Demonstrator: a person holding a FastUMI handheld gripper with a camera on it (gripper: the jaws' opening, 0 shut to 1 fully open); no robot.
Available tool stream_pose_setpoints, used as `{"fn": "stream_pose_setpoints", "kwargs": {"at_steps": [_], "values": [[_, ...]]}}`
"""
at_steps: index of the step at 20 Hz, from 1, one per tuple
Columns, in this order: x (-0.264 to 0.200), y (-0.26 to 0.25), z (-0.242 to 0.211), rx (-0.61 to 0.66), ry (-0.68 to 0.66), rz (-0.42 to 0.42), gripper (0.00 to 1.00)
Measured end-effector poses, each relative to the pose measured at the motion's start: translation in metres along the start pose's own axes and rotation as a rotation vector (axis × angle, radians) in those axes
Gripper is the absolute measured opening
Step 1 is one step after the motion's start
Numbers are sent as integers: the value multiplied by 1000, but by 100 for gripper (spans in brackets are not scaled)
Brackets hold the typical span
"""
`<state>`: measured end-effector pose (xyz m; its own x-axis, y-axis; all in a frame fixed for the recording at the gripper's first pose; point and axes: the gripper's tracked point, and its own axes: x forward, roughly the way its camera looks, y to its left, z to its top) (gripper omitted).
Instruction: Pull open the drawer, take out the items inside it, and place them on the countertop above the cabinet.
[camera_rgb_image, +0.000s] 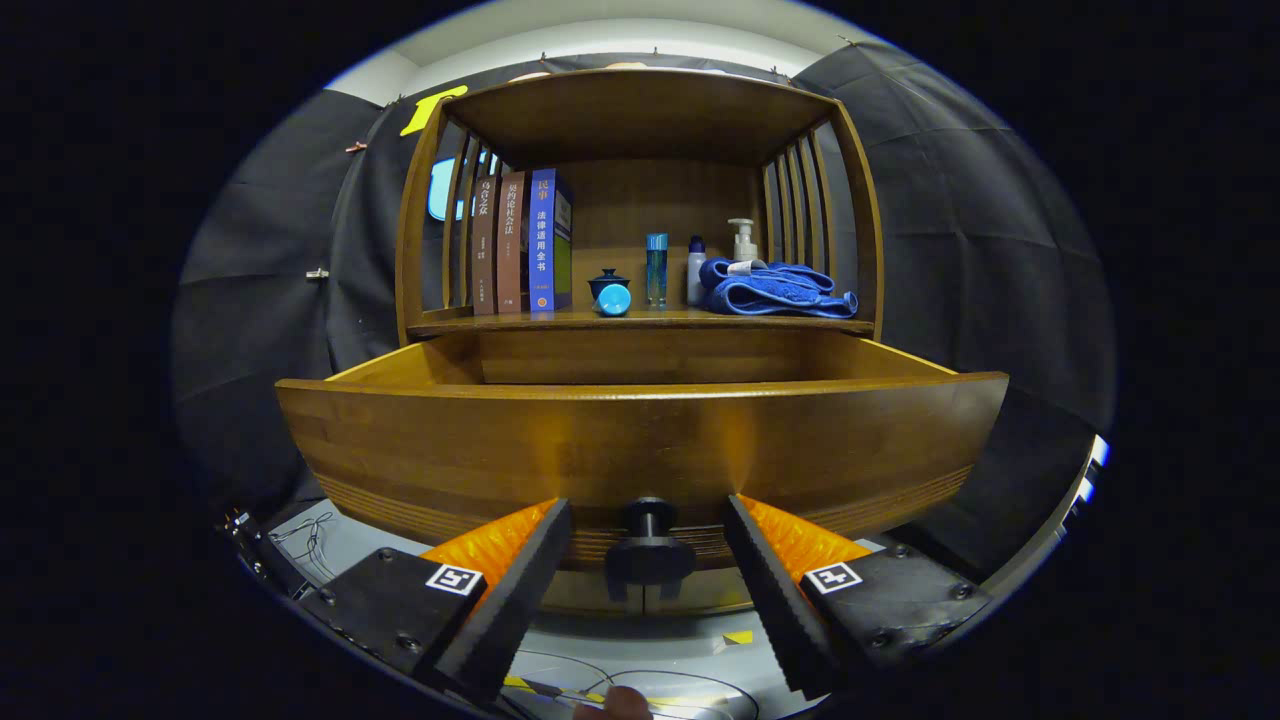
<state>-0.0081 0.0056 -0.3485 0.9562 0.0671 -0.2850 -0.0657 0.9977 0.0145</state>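
The wooden drawer (640, 440) stands pulled out toward me from the cabinet, its front panel filling the space just ahead of the fingers. A dark round knob (650, 550) sticks out of the panel's lower middle and sits between my fingertips with a gap on each side. My gripper (648, 512) is open, and neither finger touches the knob. The drawer's front hides whatever lies inside. Above the drawer runs the countertop (500, 324) of the cabinet.
On the countertop stand three books (522, 242), a small blue lidded cup (609, 291), a clear blue bottle (656, 268), a white bottle (696, 268), a pump bottle (743, 240) and a folded blue towel (775, 290). Slatted sides and a top board enclose this shelf. Cables lie on the grey floor below.
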Motion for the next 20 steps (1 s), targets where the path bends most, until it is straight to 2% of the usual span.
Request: {"fn": "stream_pose_setpoints", "kwargs": {"at_steps": [9,20], "values": [[57,1,21,-70,34,-1,100],[126,4,36,-44,48,4,100]]}}
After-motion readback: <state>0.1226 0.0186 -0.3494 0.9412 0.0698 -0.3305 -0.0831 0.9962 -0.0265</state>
